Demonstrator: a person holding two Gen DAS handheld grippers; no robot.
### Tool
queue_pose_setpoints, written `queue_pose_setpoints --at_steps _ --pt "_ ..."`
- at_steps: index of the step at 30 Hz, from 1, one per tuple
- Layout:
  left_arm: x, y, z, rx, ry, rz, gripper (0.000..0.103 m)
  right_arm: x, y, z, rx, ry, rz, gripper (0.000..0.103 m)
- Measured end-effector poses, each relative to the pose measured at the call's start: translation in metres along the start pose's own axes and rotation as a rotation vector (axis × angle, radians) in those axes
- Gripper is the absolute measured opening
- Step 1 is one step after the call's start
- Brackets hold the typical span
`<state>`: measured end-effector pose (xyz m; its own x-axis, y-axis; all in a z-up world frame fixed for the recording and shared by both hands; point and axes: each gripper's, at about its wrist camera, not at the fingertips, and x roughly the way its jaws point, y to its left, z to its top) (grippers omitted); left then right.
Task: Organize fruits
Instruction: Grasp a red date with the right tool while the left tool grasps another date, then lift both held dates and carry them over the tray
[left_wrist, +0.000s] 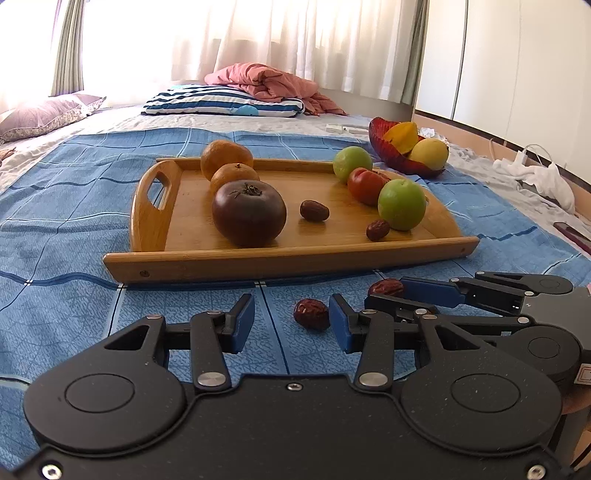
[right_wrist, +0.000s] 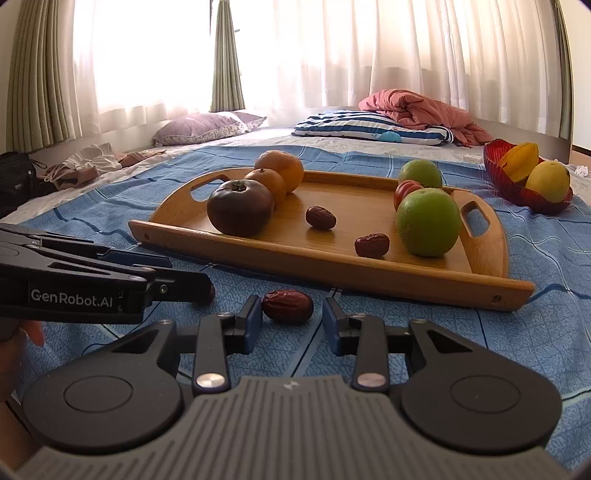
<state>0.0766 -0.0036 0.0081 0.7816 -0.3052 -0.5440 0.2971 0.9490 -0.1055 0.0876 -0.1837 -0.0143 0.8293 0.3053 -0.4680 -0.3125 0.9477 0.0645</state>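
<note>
Nearest to us, the right gripper (right_wrist: 290, 308) and the left gripper (left_wrist: 291, 308) both have jaws apart and clamp nothing. Before the wooden tray (right_wrist: 332, 274), one date (right_wrist: 288, 306) lies between the right fingers and a second date (left_wrist: 311, 314) between the left.

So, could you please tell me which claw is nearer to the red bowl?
Right. The right claw sits in front of the red bowl and to its left. The left claw is further left again, on the right claw's far side.
</note>
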Motion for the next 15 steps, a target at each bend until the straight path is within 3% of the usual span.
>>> queue_pose_setpoints --at_steps 6,8,11,15 --pt "0.003 -0.005 -0.003 0.031 0.009 -0.021 0.042 0.000 -0.001 -0.001 0.005 -0.010 0.006 0.037" --pt "0.004 -0.008 -0.004 0.047 0.010 -0.034 0.038 -0.002 -0.001 -0.002 0.007 -0.015 0.016 0.036" --pt "0.006 -0.011 -0.006 0.063 0.015 -0.046 0.023 -0.003 -0.004 -0.002 0.022 -0.021 0.026 0.036" --pt "0.008 -0.014 -0.007 0.071 0.010 -0.050 0.024 -0.003 -0.006 -0.003 0.039 -0.027 0.034 0.036"
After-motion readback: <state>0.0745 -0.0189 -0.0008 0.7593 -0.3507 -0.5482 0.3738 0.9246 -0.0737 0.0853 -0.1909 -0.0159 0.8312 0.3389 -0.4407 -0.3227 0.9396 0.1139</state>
